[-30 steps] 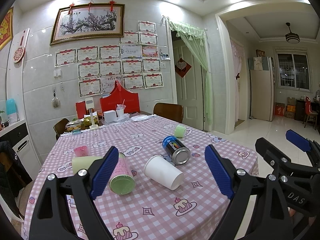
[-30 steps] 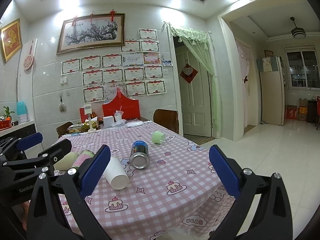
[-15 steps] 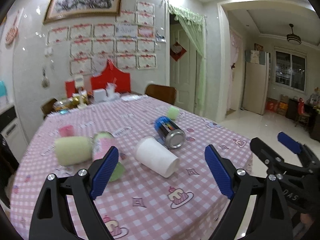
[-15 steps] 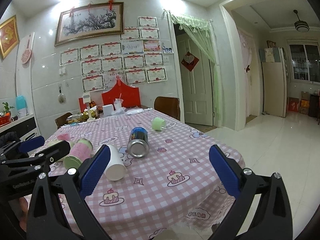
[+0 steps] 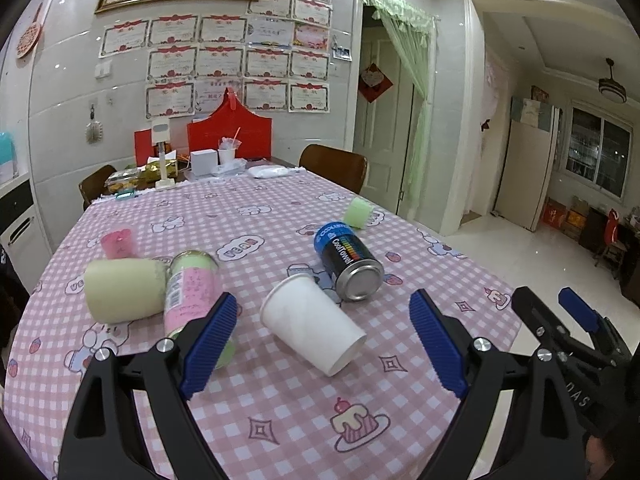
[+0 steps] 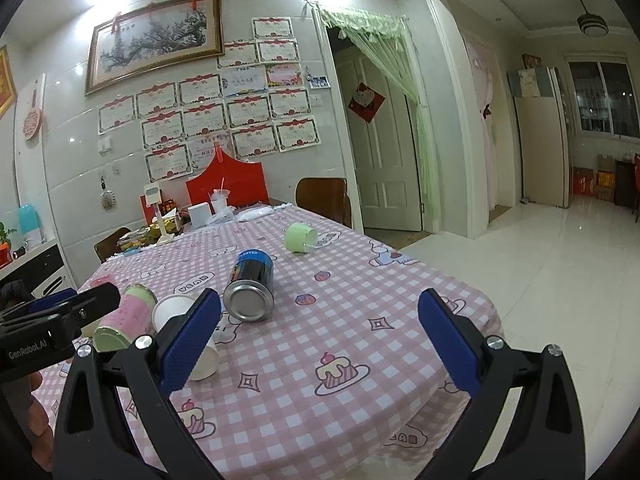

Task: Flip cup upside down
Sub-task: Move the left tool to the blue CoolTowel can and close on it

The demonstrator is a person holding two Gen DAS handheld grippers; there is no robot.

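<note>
A white paper cup (image 5: 312, 322) lies on its side on the pink checked tablecloth (image 5: 280, 412), mouth toward me and to the right. My left gripper (image 5: 320, 346) is open and empty, its blue pads on either side of the cup, just short of it. In the right wrist view the cup (image 6: 180, 318) is partly hidden behind the left blue pad. My right gripper (image 6: 316, 344) is open and empty above the table's near right part, to the right of the cup.
A blue and black can (image 5: 348, 260) lies touching the cup's far side. A pink and green canister (image 5: 192, 288) and a pale yellow cup (image 5: 124, 290) lie to the left. A small pink cup (image 5: 116, 242) and green cup (image 5: 359, 213) sit farther back. Clutter stands at the far end.
My left gripper has moved down and closer to the white cup, which now sits between the pads. My right gripper has moved closer to the table and slightly lower.
</note>
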